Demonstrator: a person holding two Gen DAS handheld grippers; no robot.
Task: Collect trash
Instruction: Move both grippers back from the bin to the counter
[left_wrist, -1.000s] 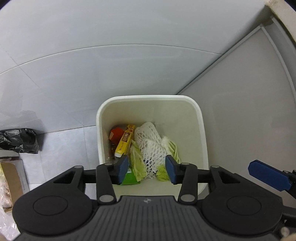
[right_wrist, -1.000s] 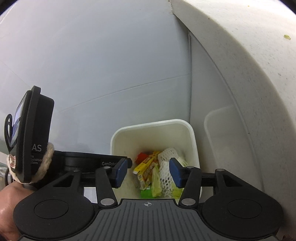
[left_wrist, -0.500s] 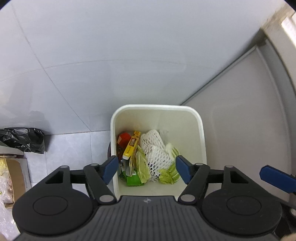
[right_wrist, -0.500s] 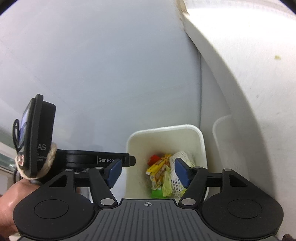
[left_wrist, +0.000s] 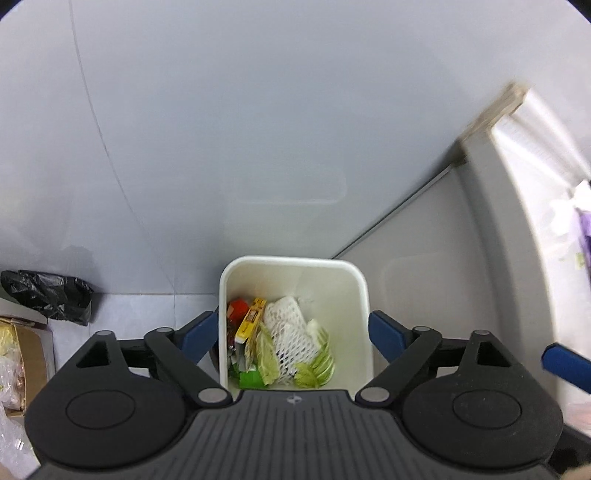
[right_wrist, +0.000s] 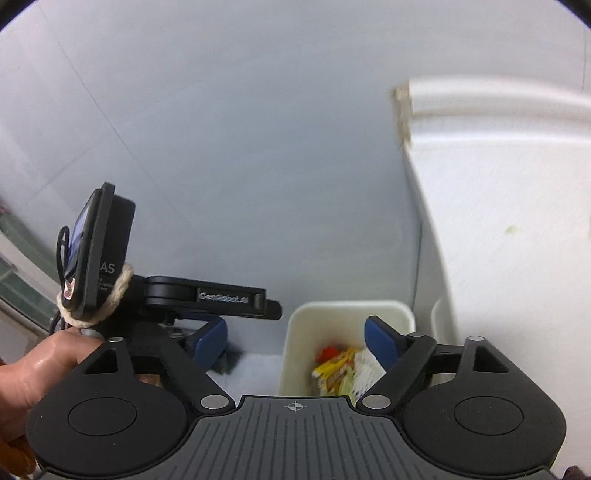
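ok, left gripper (left_wrist: 293, 332) above the white trash bin (left_wrist: 360, 295), jaws opening, nothing between them. bin sits on the floor against the wall, directly below. inside: white foam net (left_wrist: 288, 332), cabbage leaves (left_wrist: 267, 356), yellow wrapper (left_wrist: 251, 320), something red (left_wrist: 236, 308). right gripper (right_wrist: 295, 345) also opening and empty, bin (right_wrist: 295, 332) below, slightly right of centre. black bag (left_wrist: 48, 295) well off left.

Bin (left_wrist: 293, 271), seemingly bag (left_wrist: 51, 295), on floor (left_wrist: 147, 314)
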